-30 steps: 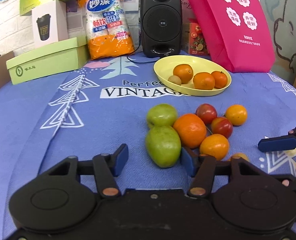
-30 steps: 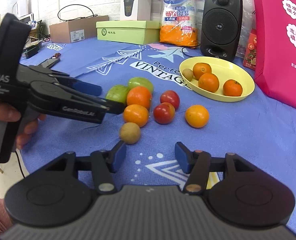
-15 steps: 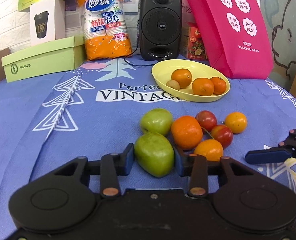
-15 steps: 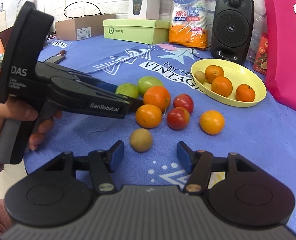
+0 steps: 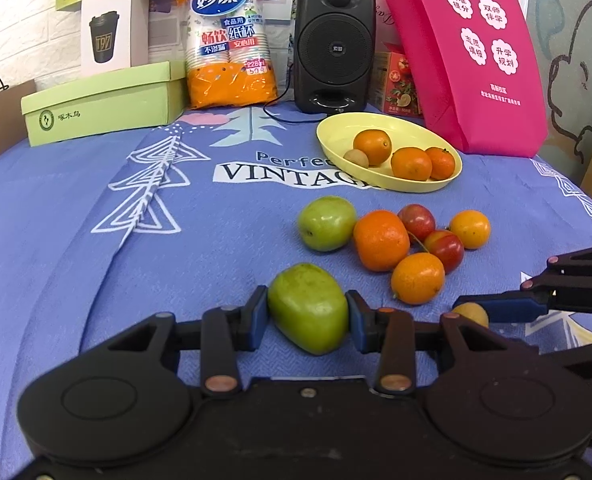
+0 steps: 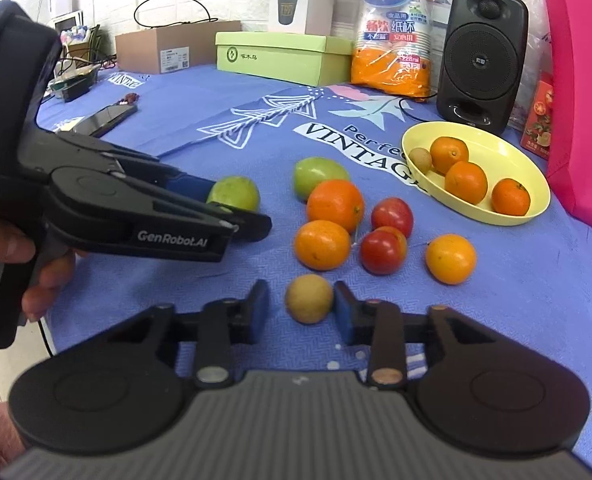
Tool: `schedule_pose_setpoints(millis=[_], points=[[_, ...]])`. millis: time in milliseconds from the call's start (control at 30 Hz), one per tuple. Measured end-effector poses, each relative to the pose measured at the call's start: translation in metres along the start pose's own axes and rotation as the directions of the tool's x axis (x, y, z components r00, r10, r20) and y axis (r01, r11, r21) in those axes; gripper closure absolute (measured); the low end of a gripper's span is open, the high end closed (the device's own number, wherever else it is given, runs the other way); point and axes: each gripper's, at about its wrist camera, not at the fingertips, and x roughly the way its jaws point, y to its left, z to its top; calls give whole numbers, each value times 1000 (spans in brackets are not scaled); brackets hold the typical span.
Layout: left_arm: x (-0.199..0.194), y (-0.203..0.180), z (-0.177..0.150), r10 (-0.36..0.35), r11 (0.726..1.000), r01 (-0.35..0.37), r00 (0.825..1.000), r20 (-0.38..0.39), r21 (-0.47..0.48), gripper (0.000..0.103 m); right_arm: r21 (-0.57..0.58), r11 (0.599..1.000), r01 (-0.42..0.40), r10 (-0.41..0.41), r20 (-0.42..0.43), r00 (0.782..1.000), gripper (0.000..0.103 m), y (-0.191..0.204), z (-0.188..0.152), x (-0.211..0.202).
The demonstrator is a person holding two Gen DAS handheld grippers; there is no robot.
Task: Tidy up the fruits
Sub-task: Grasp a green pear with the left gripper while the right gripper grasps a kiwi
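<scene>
My left gripper (image 5: pixel 307 314) is clamped on a green fruit (image 5: pixel 308 307), a blue pad pressed against each side of it, the fruit low over the blue printed tablecloth (image 5: pixel 96 208). My right gripper (image 6: pixel 301 312) brackets a small tan fruit (image 6: pixel 309 298) that rests on the cloth — its right pad touches the fruit while a thin gap shows at the left pad, so the jaws are drawn in almost fully and I cannot tell whether the grip is firm. Just beyond lies the loose cluster: a second green fruit (image 5: pixel 327 223), a large orange (image 5: pixel 381 240), a smaller orange (image 5: pixel 417 278), two red fruits (image 5: pixel 445 250) touching one another, and a yellow-orange fruit (image 5: pixel 470 229) a little apart on the right. Farther back the yellow dish (image 5: pixel 336 136) holds three oranges and one small tan fruit. Behind it stand a black speaker (image 5: pixel 335 46), a pink bag (image 5: pixel 476 56), a pack of paper cups (image 5: pixel 228 40) and a green box (image 5: pixel 104 102).
</scene>
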Motion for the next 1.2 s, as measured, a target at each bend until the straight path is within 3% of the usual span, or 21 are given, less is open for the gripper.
schedule_pose_setpoints(millis=[1200], points=[[-40,-17,-9,-11,999,12,1000,-25,43,63,114,991,70,-78,66,995,79,-23,-27,-54]])
